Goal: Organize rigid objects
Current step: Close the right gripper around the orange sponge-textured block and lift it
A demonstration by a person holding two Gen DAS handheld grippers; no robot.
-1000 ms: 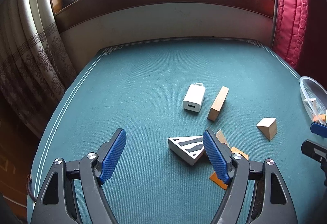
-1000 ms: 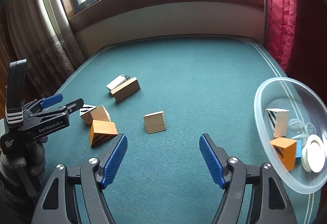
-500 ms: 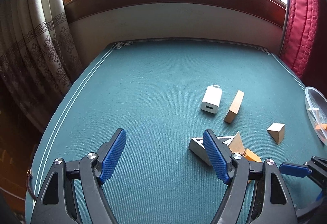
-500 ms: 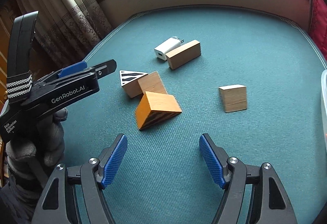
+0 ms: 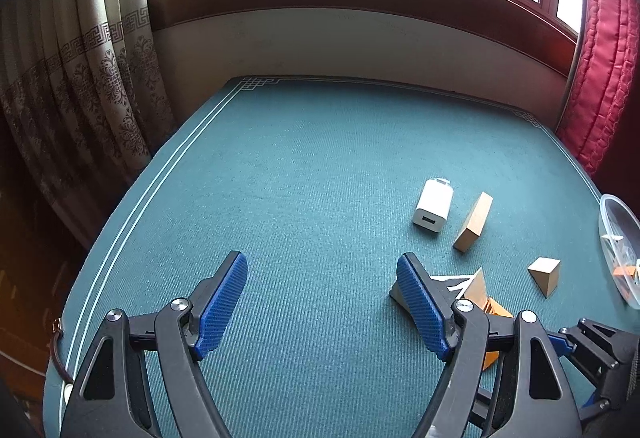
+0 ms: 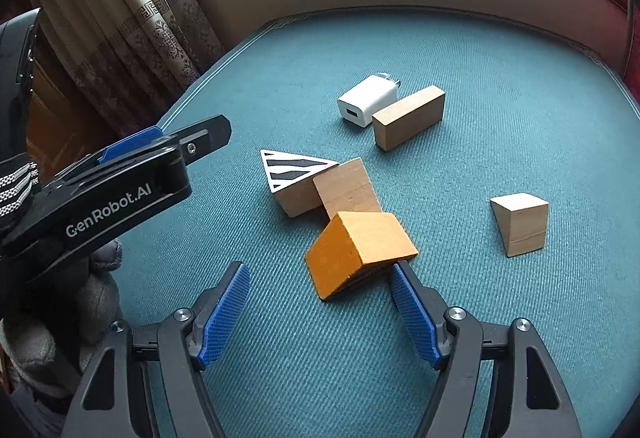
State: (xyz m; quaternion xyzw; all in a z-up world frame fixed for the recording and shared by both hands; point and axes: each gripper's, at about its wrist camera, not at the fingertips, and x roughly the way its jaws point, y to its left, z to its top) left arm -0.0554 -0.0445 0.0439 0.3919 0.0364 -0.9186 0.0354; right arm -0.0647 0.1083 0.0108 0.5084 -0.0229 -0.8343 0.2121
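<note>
Green felt table [image 6: 500, 86]: right gripper [image 6: 320, 304], jaws released, nears rigid orange wedge [image 6: 356, 252]; grip its flat sides.

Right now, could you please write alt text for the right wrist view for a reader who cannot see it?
The open right gripper hangs over a green table, its fingers empty, just short of an orange block. Behind lie a striped wedge, plain wooden blocks and a white charger; the left gripper is at left.
</note>
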